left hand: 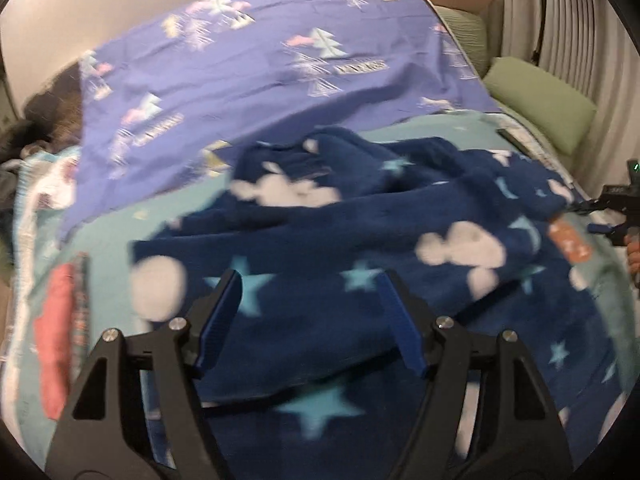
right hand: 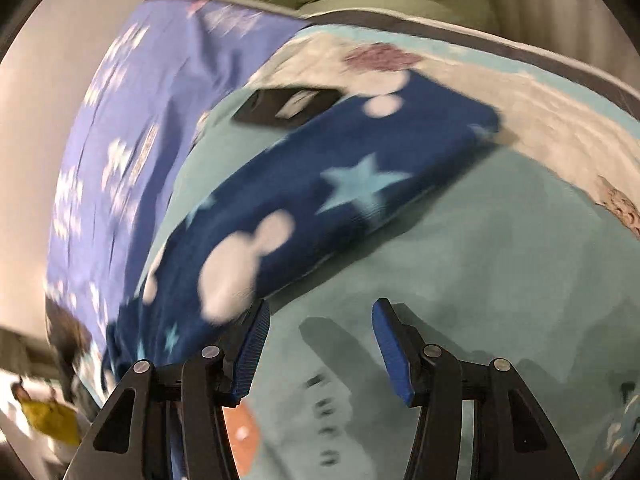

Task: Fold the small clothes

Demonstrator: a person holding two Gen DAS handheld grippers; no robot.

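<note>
A navy fleece garment [left hand: 360, 240] with light blue stars and white mouse-head shapes lies rumpled on a teal blanket [left hand: 108, 224] on a bed. My left gripper [left hand: 310, 277] hovers open over the garment's near part, with nothing pinched between its blue pads. At the right edge of the left wrist view is my right gripper [left hand: 616, 216], held in a hand [left hand: 634, 256]. In the right wrist view a long part of the garment [right hand: 320, 184] stretches across the blanket [right hand: 480, 260]. My right gripper [right hand: 320, 306] stands open over bare blanket, its left finger [right hand: 252, 344] beside the garment's edge.
A purple sheet [left hand: 260, 60] with a tree print covers the far side of the bed. Green pillows [left hand: 540, 96] and a curtain [left hand: 560, 8] stand at the right. A flat black object [right hand: 288, 104] lies by the garment's far end. A red folded cloth [left hand: 52, 340] lies left.
</note>
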